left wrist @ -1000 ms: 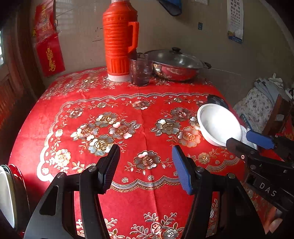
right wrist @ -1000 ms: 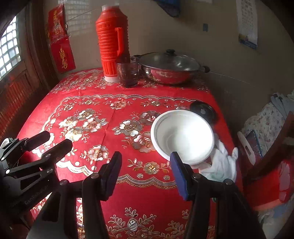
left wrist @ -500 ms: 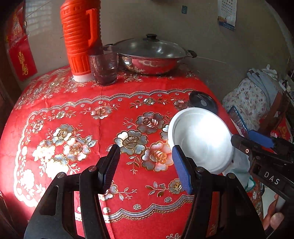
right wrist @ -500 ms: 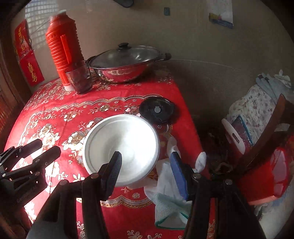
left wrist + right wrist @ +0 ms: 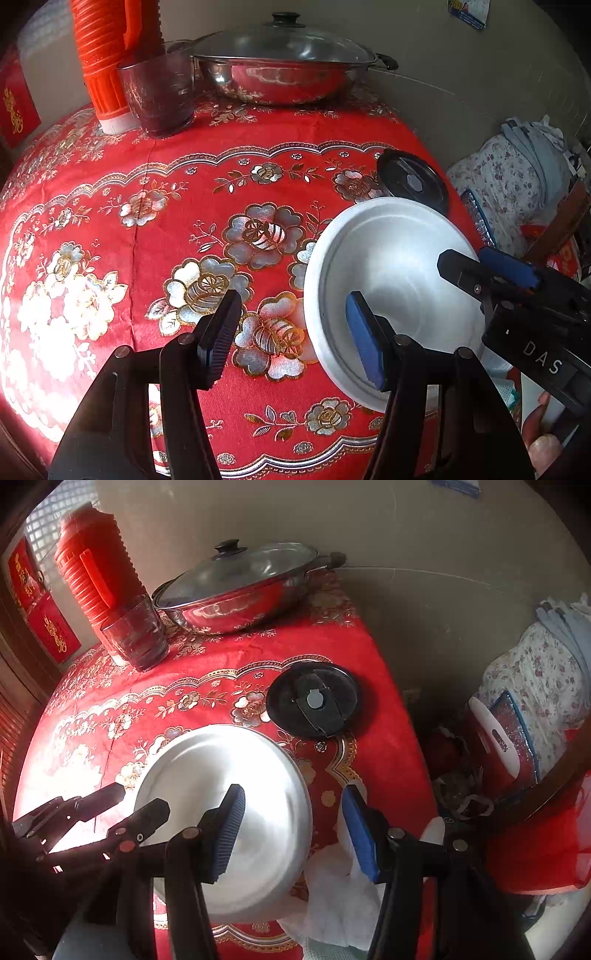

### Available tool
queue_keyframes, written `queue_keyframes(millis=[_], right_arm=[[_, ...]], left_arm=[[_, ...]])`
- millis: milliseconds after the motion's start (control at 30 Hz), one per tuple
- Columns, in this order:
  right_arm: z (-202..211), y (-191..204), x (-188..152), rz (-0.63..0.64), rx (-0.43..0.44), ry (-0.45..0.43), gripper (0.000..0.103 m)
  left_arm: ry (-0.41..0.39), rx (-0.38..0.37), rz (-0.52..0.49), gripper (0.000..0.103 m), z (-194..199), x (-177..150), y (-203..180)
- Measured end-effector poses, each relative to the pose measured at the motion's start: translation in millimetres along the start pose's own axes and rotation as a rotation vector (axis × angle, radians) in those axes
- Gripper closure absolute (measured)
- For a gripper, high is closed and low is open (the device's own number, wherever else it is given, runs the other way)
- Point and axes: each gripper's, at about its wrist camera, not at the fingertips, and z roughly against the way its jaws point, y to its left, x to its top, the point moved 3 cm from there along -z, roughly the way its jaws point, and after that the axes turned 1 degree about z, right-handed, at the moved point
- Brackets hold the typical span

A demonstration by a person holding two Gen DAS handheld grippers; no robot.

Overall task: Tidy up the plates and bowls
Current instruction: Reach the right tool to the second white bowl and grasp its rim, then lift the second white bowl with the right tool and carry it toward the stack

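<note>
The task looks barely begun: 1 white bowl [image 5: 221,812] sits near the table's [image 5: 147,221] right edge, ungripped. The right gripper [image 5: 291,830] is spread, straddling its rim; the left gripper [image 5: 291,332] is spread beside it, holding nothing

I see one white bowl [image 5: 391,273], round and shallow-looking, with a broad flat rim and a smooth, empty inside. It sits upright, mouth up, on the red flowered tablecloth [image 5: 184,221] near the table's right front corner. From the right wrist camera, the bowl [image 5: 207,775] lies just in front of a black round lid [image 5: 314,699], apart from it, and its near right edge seems to overlap a crumpled white cloth [image 5: 332,897], though glare blurs that edge.
</note>
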Motion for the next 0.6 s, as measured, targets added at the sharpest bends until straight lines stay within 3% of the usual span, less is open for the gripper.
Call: queue_keyframes(millis=[33,100,133,200,267,367,600], right_arm=[[-3,0,0,0.002,0.002,0.006,0.05],[-6,1,-2,0.006,0.008,0.015,0.068],[-8,2,-3,0.013,0.008,0.021,0.071],[-10,4,-7,0.026,0.013,0.035,0.08],[-12,8,-11,0.035,0.025,0.038,0.085],[-8,15,-17,0.046,0.026,0.026,0.088],[10,33,-28,0.067,0.051,0.001,0.088]], left_arm=[[0.007,-0.004,-0.001,0.044,-3,-1,-1],[0.012,-0.022,-0.005,0.044,-7,-3,-2],[0.019,-0.019,-0.012,0.044,-9,-4,-3],[0.034,0.0,-0.035,0.062,-15,-6,-5],[0.023,0.007,-0.051,0.069,-14,-8,-7],[0.03,-0.002,-0.059,0.079,-11,-11,-8],[-0.024,0.009,-0.048,0.079,19,-22,9]])
